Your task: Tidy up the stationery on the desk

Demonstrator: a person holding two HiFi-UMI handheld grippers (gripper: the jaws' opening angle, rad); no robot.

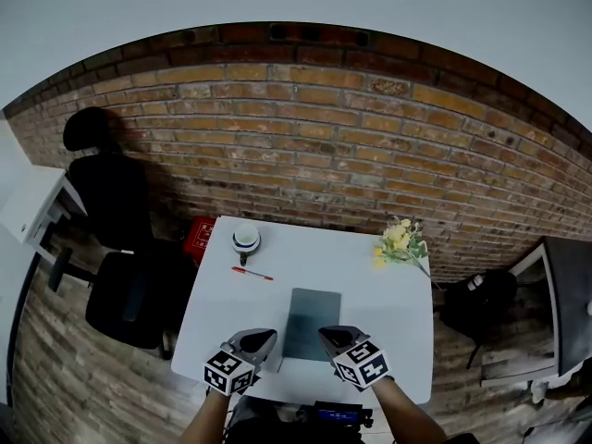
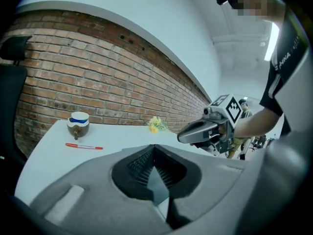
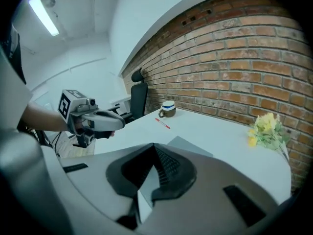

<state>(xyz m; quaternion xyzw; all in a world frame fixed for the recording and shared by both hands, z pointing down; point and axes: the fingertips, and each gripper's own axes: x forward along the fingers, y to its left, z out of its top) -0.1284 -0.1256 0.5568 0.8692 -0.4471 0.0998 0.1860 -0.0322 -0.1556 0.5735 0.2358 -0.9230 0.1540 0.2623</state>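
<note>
Yellow flowers lie at the desk's far right corner; a black chair stands off its left edge, near a brick wall.

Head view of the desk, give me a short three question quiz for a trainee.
1. True or false: the red pen lies on the desk, outside the mug.
2. Nearest the left claw and right claw: A) mug B) grey notebook C) red pen?
3. Fill in: the yellow flowers sit at the desk's far ___ corner.
Key: 1 true; 2 B; 3 right.
</note>
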